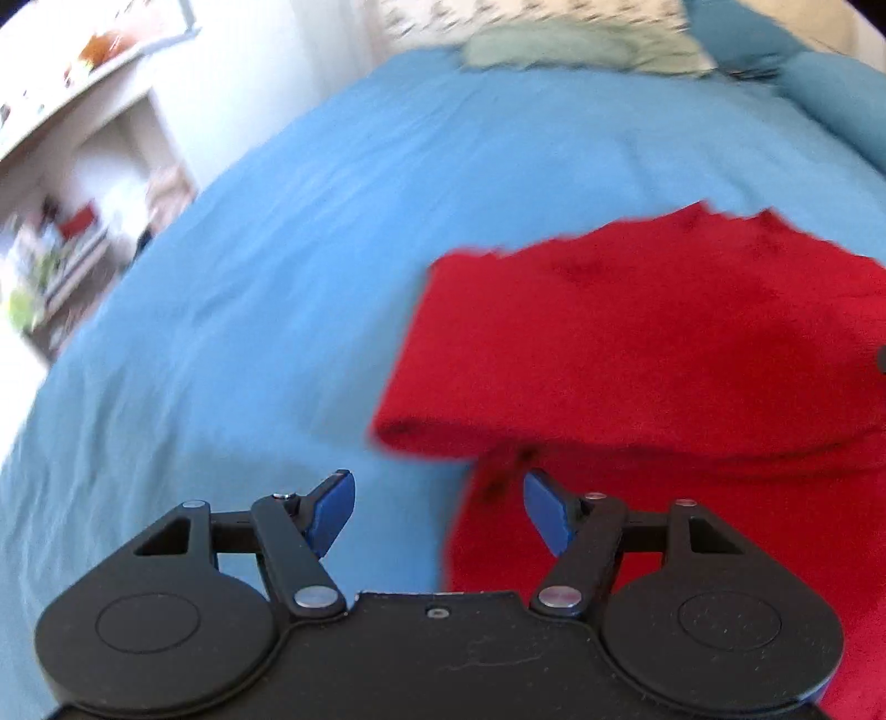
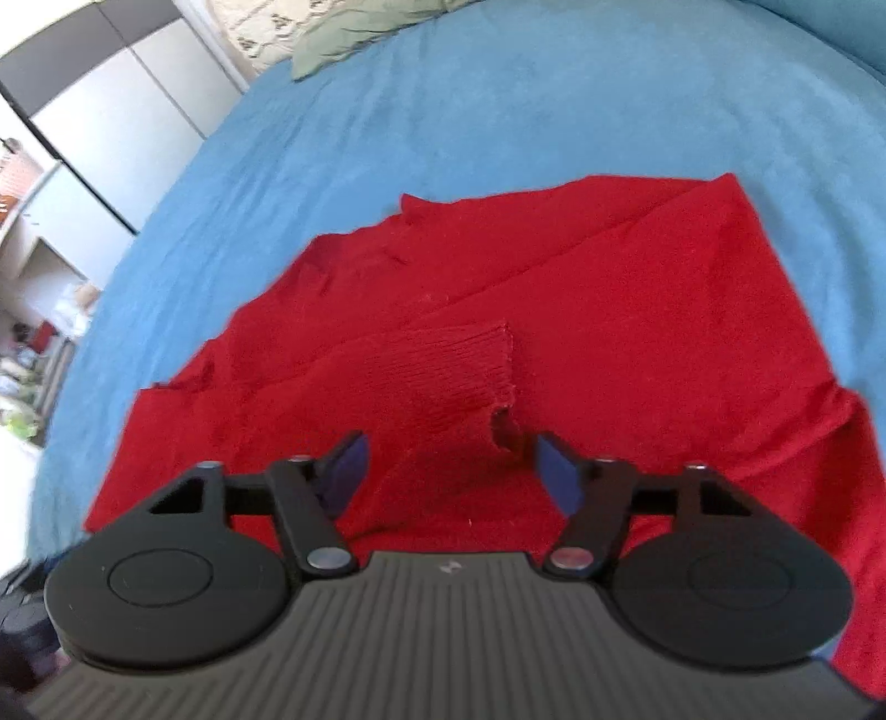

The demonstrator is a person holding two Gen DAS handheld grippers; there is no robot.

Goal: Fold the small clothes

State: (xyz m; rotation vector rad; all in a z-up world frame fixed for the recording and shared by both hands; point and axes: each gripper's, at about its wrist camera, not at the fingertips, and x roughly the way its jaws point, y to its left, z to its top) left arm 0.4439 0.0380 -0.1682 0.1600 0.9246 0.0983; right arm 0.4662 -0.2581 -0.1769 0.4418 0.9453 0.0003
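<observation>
One red sweater (image 2: pixel 581 310) on one blue bed sheet (image 1: pixel 266 288); two claws, one per view.

Far left in the left wrist view: blurred white shelves (image 1: pixel 72 183) beside the bed. Then the left claw (image 1: pixel 437 512), blue pads (image 1: pixel 332 509) spread well apart, nothing between them, hovering over the near left edge of the sweater, left pad above bare sheet, right pad above red cloth. Further right, a folded-over flap of the sweater with a rolled near edge, touching neither pad.

In the right wrist view: grey wardrobe doors (image 2: pixel 111 99) at far left. Right claw (image 2: pixel 448 471) spread wide, empty, poised above the middle of the sweater. A ribbed cuff (image 2: pixel 470 371) lying just beyond and between the pads, apart from both.

Far side of the bed: one pale green pillow (image 1: pixel 554 50), one patterned pillow (image 2: pixel 260 33). Nothing blocking either claw.
</observation>
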